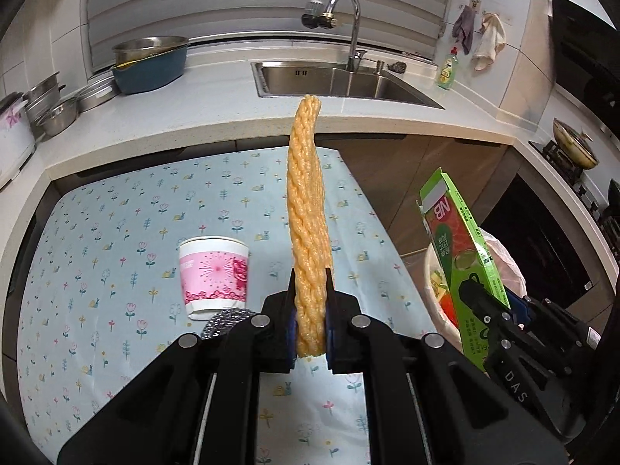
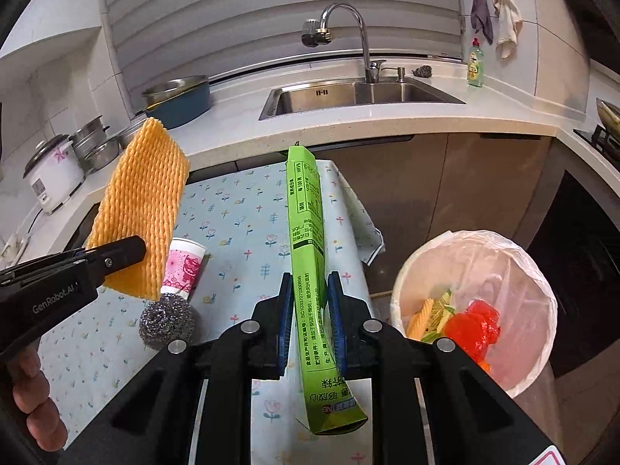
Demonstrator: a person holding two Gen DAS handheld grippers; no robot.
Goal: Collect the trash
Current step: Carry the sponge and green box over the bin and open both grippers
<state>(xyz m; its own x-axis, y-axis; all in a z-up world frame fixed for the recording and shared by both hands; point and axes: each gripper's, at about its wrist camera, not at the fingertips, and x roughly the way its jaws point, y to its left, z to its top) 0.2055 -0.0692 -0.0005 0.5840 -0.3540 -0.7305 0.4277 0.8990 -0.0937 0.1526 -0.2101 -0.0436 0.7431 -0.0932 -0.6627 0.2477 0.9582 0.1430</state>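
Note:
My left gripper (image 1: 310,310) is shut on an orange foam net sleeve (image 1: 306,213) and holds it upright above the table; the sleeve also shows in the right wrist view (image 2: 143,209). My right gripper (image 2: 310,310) is shut on a flat green carton (image 2: 306,240), also seen in the left wrist view (image 1: 461,244), held above the table's right edge beside the bin. A pink and white paper cup (image 1: 213,275) lies on its side on the table. A steel wool scrubber (image 2: 166,321) lies against it. The white-lined trash bin (image 2: 515,271) holds red and yellow scraps.
The table has a light blue floral cloth (image 1: 116,255). Behind it runs a white counter (image 1: 217,116) with a steel sink (image 1: 341,81), tap, pots, a blue basin, a rice cooker (image 2: 54,174) and a green soap bottle (image 2: 475,66). A stove stands at the right.

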